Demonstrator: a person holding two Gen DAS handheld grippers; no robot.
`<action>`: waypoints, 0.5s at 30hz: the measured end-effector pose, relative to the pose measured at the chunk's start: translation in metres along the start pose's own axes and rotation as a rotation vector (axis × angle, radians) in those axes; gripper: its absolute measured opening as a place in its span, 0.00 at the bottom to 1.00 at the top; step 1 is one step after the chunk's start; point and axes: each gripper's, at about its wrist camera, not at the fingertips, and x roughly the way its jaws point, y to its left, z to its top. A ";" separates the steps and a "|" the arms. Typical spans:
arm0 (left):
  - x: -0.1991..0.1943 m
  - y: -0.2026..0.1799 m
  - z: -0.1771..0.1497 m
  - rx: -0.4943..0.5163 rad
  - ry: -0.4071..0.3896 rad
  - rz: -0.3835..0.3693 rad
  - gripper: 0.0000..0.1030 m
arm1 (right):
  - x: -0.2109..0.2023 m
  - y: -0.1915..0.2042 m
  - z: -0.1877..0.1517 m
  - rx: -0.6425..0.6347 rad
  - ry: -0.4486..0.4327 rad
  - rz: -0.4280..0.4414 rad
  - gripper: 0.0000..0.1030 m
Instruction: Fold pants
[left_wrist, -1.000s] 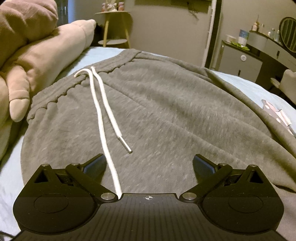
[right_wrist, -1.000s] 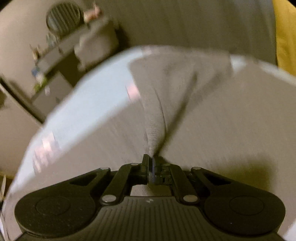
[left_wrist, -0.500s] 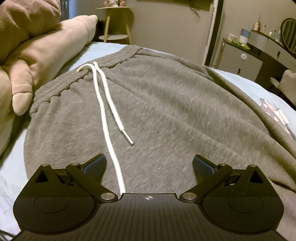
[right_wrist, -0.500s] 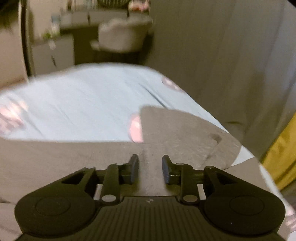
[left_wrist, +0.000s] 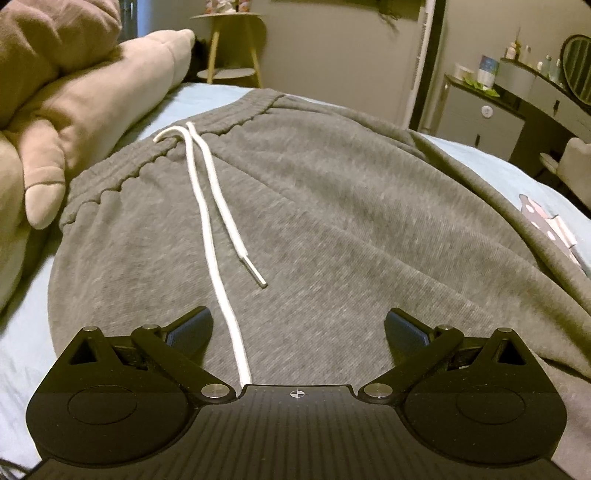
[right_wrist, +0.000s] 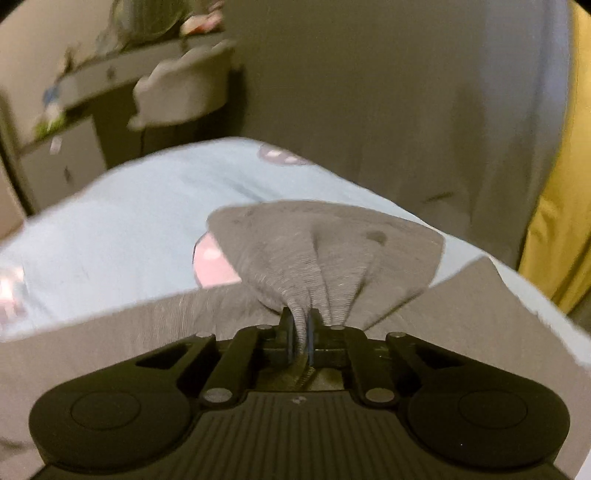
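Observation:
Grey sweatpants lie spread on a light blue bed, waistband at the far left, with a white drawstring running down toward me. My left gripper is open and empty just above the fabric near the drawstring. In the right wrist view my right gripper is shut on a bunched fold of the pants' leg end, which fans out from the jaws over the bed.
Pink plush pillows lie along the bed's left side. A small round side table and a dresser stand beyond the bed. A chair, a grey curtain and a yellow cloth stand beyond the bed's end.
My right gripper opened half a second ago and has now shut again on the leg-end fabric, pulling it into folds. My left gripper drifted slightly, staying open.

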 end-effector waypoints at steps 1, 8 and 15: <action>0.000 0.000 0.000 0.002 0.001 0.001 1.00 | -0.009 -0.009 0.000 0.051 -0.029 0.007 0.06; -0.001 0.003 0.002 -0.005 0.011 -0.011 1.00 | -0.050 -0.090 -0.054 0.449 -0.054 0.066 0.08; -0.021 0.008 0.027 0.053 -0.029 -0.240 1.00 | -0.038 -0.095 -0.081 0.453 -0.019 0.075 0.31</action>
